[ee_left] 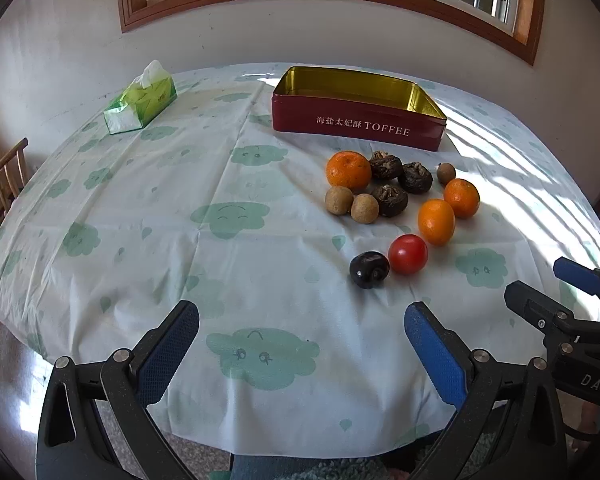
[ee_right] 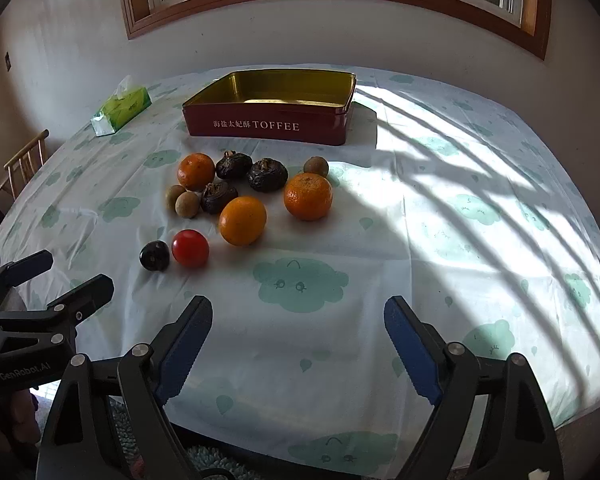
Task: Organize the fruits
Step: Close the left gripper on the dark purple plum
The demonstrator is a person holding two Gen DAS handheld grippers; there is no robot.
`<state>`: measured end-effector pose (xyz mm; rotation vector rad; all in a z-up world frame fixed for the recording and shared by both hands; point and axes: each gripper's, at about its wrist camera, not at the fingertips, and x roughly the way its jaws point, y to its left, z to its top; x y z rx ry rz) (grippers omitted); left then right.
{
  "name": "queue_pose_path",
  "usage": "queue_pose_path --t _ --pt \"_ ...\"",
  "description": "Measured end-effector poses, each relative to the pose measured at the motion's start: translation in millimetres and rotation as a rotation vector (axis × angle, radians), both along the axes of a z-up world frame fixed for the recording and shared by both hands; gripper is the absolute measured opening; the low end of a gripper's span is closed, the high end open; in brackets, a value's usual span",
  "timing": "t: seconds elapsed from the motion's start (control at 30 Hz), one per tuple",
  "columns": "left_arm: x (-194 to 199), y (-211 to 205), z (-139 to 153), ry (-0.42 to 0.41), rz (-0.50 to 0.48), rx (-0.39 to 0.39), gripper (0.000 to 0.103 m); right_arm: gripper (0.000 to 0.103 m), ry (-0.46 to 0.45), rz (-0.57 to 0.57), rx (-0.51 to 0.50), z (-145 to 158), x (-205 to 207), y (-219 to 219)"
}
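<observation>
An open red toffee tin (ee_left: 356, 126) (ee_right: 260, 126) with a bare gold inside stands at the back of the table. In front of it lie loose fruits: three oranges (ee_left: 348, 170) (ee_right: 242, 220), a red tomato (ee_left: 407, 254) (ee_right: 190, 248), a dark round fruit (ee_left: 369, 269) (ee_right: 155, 255), three dark water chestnuts (ee_left: 390, 199) (ee_right: 267, 175) and three tan longans (ee_left: 339, 200) (ee_right: 187, 205). My left gripper (ee_left: 302, 320) is open and empty near the front edge, left of the fruits. My right gripper (ee_right: 298, 316) is open and empty, in front and right of them.
A green tissue pack (ee_left: 142, 100) (ee_right: 120, 108) lies at the back left. The table carries a white cloth with green clouds (ee_left: 260, 354). A wooden chair (ee_left: 4, 180) stands at the left. Sunlight stripes fall on the right side (ee_right: 480, 184).
</observation>
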<state>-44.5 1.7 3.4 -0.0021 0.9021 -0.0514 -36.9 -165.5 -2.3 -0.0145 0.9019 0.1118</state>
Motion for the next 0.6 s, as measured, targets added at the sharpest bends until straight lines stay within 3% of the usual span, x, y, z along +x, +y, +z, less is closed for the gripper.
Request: queue_pose_path --t 0.27,0.6 --pt "11 -7 -6 0.013 -0.042 -0.003 0.083 0.081 0.010 0.005 -0.006 -4 7 -1" --pt "31 -24 -19 0.029 -0.115 -0.025 0.071 0.081 0.046 -0.015 -0.003 -16 17 -11"
